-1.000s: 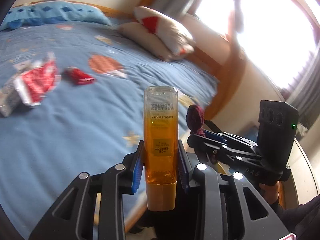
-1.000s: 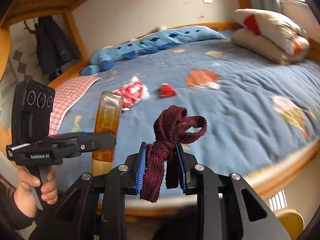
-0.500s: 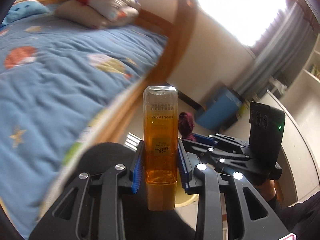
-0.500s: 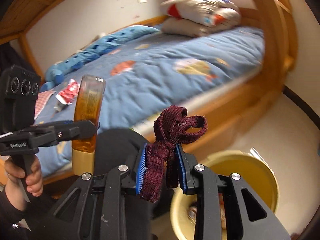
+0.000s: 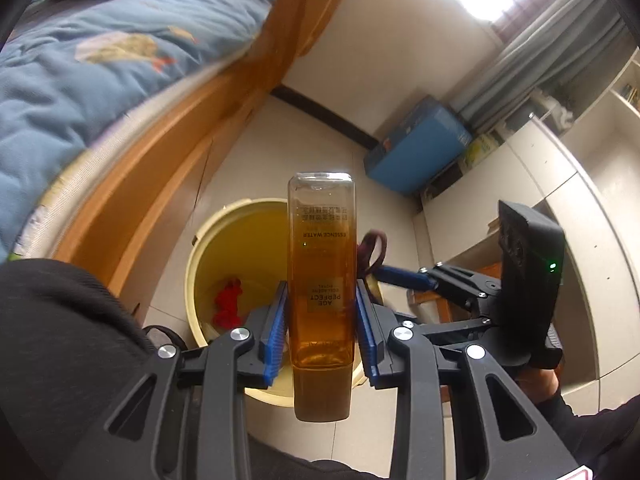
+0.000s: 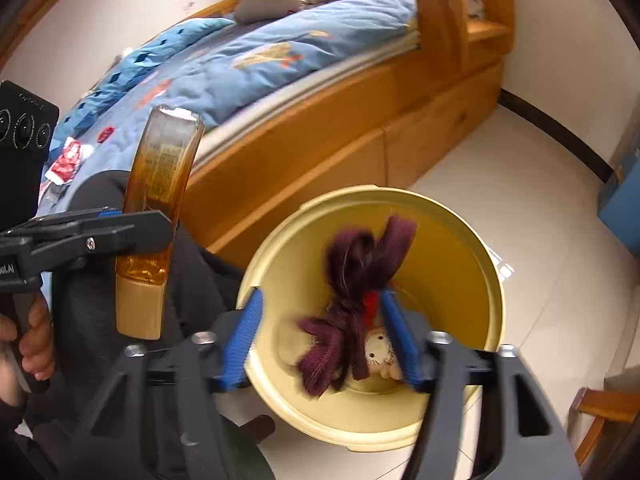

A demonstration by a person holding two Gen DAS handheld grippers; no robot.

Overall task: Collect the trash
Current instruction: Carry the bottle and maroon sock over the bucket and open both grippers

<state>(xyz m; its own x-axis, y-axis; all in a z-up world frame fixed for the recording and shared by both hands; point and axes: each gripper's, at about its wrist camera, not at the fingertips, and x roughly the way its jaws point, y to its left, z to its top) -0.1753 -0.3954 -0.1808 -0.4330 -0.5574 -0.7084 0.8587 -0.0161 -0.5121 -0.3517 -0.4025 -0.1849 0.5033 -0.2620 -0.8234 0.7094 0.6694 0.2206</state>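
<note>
Now I have both grippers over the yellow bin (image 6: 472, 240), which stands on the pale floor just beside the wooden bed frame (image 6: 320, 152). My left gripper (image 5: 322, 332) has its blue fingers (image 5: 274, 340) clamped on the amber bottle (image 5: 322, 280), which stands upright between them with its gold cap toward the camera and its clear base pointing away, above the bin's near rim. My right gripper (image 6: 322, 340) is opening its fingers (image 6: 240, 340), and the maroon knitted strip (image 6: 352, 292) sits between them without either pad pressing on it, blurred, over the bin's mouth. Inside the bin I can see a small white doll face (image 6: 378, 356) and something red (image 5: 228, 306) at the bottom. Up on the blue bedspread (image 6: 256, 60), well away from the bin, lie a red-and-white wrapper (image 6: 66, 164) and a smaller red scrap (image 6: 106, 135). A blue box (image 5: 420, 148) stands against the wall beyond the bin.
</note>
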